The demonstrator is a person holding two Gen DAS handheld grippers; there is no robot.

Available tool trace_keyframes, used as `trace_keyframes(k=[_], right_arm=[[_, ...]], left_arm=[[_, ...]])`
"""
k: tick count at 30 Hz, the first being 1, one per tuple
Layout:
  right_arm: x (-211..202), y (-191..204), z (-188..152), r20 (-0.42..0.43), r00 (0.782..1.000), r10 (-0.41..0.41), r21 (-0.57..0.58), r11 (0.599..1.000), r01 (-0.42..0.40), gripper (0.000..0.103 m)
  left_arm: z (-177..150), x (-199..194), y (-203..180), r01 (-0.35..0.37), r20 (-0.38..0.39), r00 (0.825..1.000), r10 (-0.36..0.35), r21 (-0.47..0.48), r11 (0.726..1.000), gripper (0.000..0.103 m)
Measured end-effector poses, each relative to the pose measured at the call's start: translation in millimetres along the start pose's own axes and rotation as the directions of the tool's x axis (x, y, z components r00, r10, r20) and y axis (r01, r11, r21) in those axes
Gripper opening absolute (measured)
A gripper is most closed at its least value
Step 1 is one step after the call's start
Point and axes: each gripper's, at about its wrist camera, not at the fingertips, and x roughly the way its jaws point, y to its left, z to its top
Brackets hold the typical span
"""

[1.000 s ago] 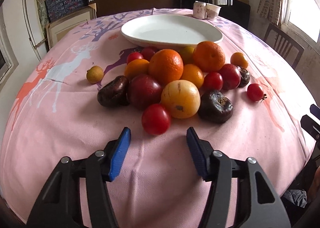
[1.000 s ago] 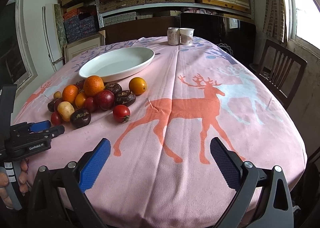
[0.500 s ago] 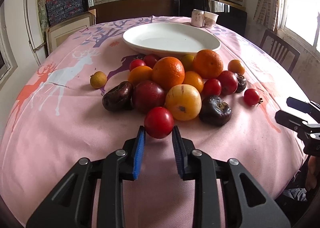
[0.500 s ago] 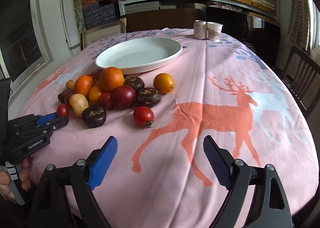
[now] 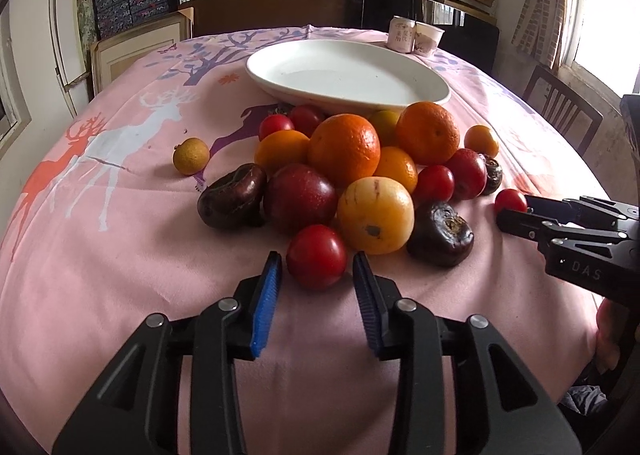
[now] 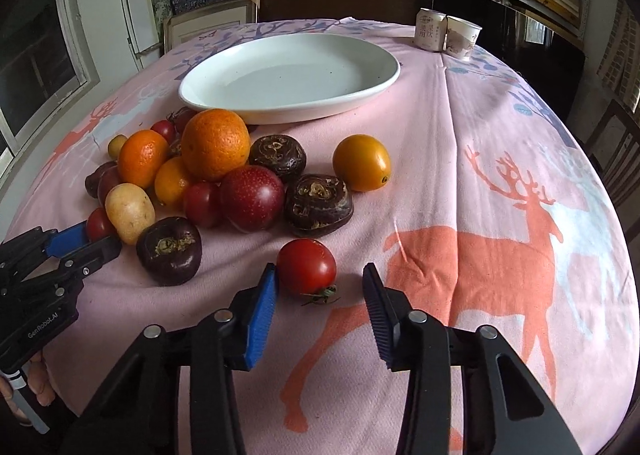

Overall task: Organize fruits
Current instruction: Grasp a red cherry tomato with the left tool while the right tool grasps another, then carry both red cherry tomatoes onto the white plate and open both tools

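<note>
Now my left claw (image 5: 317,279) brackets a red tomato (image 5: 316,256), jaws apart, not gripping; my right claw (image 6: 320,287) stands open around a stemmed tomato (image 6: 306,265), lower centre.

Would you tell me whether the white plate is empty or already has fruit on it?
Empty. The white plate shows a bare inside in both views, and all the fruit lies on the tablecloth in front of it.
</note>
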Motion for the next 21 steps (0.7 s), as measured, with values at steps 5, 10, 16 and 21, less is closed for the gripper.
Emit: trace_keyframes(k=[5,10,16,21], right_arm=[[-5.1,-0.9,-6.1,0.037,0.998,0.048,0.001,0.999,-0.048,0.028],[-21.8,-13.7,-10.0,0.099,0.985,0.139,0.041,0.989,-0.144,0.028],[-48.3,-18.1,4.7,0.172,0.972,0.162,0.023,0.985,-0.168,0.028],[-52.8,-20.8,11.1,0.185,0.964,0.189,0.047,0.979,-0.201,0.028]], left_arm=[[1.1,0.8,-1.6,0.024,0.003,1.000,-0.024,0.007,1.000,0.036],[-0.3,-12.1,-3.8,0.045,0.045,0.998,-0.046,0.026,0.999,0.032],[10.3,-24.8,10.3,0.053,0.085,0.995,-0.052,-0.006,0.999,0.032],[8.4,-17.2,5.4,0.081,0.039,0.996,-0.081,0.016,0.997,0.033]])
